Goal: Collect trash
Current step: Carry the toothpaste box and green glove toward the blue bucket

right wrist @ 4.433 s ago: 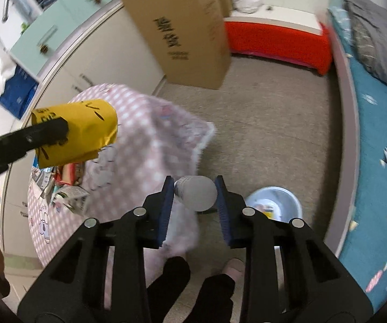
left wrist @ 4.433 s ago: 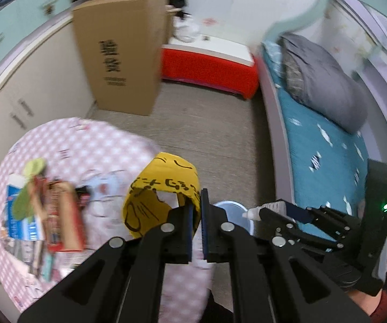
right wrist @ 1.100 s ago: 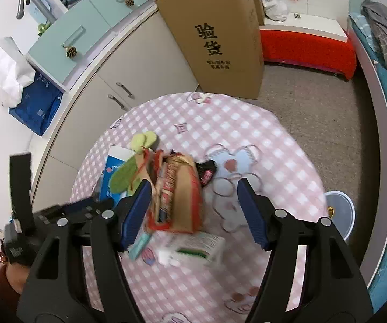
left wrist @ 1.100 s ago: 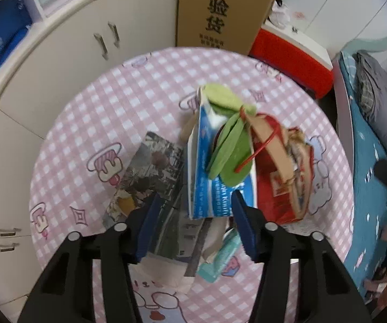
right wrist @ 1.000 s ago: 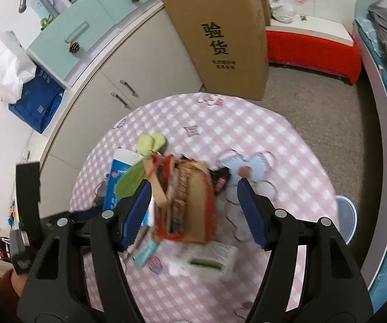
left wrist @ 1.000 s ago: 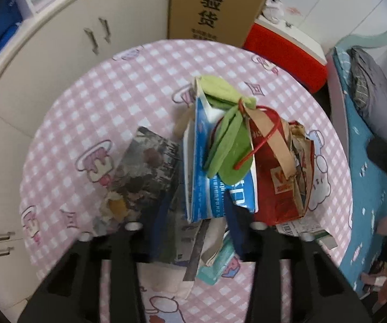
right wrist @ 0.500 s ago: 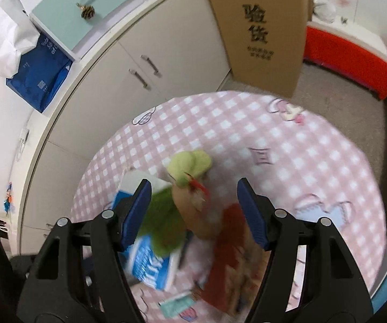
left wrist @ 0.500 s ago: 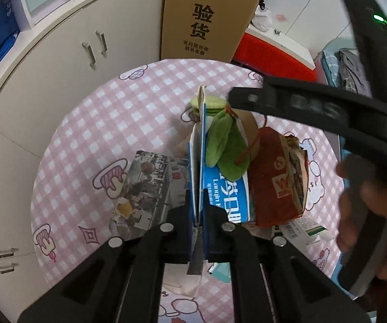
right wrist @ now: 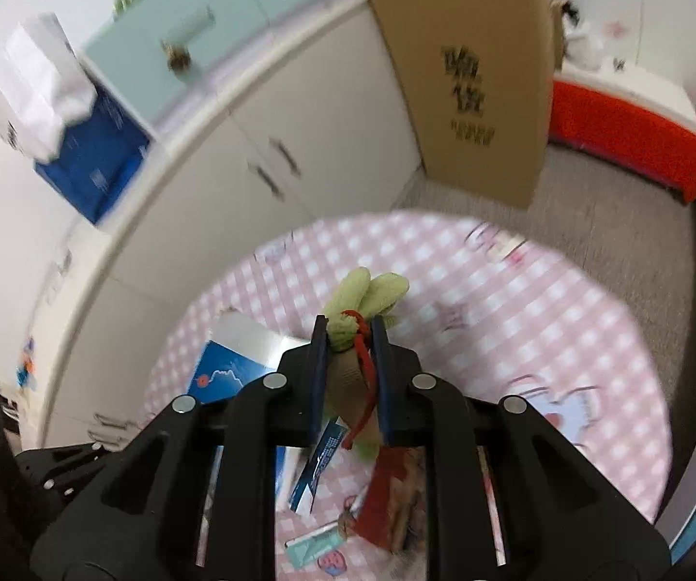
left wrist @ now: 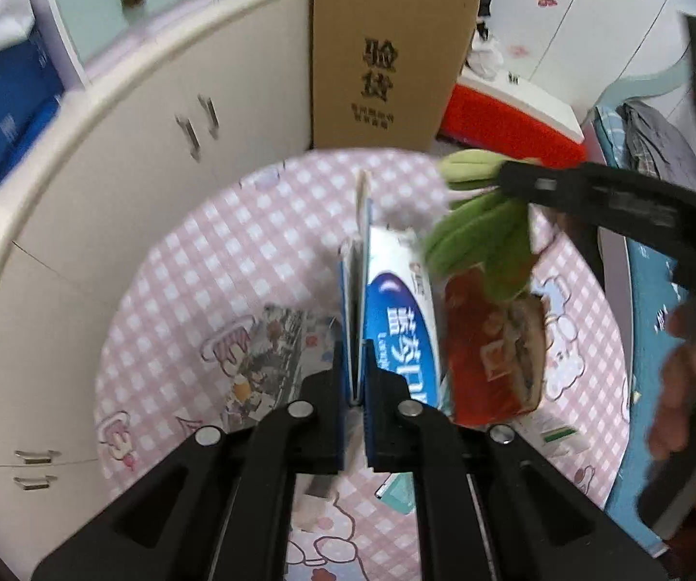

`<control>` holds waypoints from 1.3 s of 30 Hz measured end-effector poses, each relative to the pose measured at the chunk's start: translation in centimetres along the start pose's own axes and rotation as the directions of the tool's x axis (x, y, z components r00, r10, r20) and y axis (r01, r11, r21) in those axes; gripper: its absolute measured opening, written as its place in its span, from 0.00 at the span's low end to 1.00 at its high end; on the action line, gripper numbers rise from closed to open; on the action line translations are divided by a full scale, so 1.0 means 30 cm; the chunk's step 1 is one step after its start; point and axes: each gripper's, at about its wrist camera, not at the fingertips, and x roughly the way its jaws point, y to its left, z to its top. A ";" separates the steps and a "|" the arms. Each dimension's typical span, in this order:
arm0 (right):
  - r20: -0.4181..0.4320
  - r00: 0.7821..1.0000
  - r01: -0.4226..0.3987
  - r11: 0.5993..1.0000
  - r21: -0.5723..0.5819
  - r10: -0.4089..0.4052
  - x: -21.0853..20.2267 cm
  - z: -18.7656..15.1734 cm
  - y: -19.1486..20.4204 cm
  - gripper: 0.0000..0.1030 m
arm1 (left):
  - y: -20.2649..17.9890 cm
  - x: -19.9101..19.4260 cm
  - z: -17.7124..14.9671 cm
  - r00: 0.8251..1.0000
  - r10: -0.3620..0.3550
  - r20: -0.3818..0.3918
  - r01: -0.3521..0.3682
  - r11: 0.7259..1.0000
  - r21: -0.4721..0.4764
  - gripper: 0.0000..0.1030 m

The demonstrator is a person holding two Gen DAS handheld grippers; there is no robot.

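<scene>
Left gripper (left wrist: 354,377) pinches blue-white carton (left wrist: 399,300); right gripper (right wrist: 348,339), jaws just closing, pinches green cloth bundle (right wrist: 365,293). Lift both w/o loosening.

Our left gripper (left wrist: 355,387) points steeply down over the round table (left wrist: 193,290), its two jaws nearly together and clamped on the thin upright edge of the blue-and-white carton (left wrist: 399,319), whose edge runs straight up between the pads. Our right gripper (right wrist: 348,339) also points down toward the table, from the far side of the carton. Its jaws have just been closing, and they now pinch the green cloth bundle (right wrist: 367,298) with its red cord between the pads. In the left wrist view, our right hand (left wrist: 691,387) shows at the right of the carton, fingers wrapped around the black handle.
</scene>
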 end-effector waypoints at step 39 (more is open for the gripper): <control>0.059 0.949 0.251 0.858 0.448 -0.309 -1.079 -0.636 -1.266 0.16 | -1.682 -0.005 -0.288 0.988 -0.106 -0.111 0.151 0.817 0.557 0.06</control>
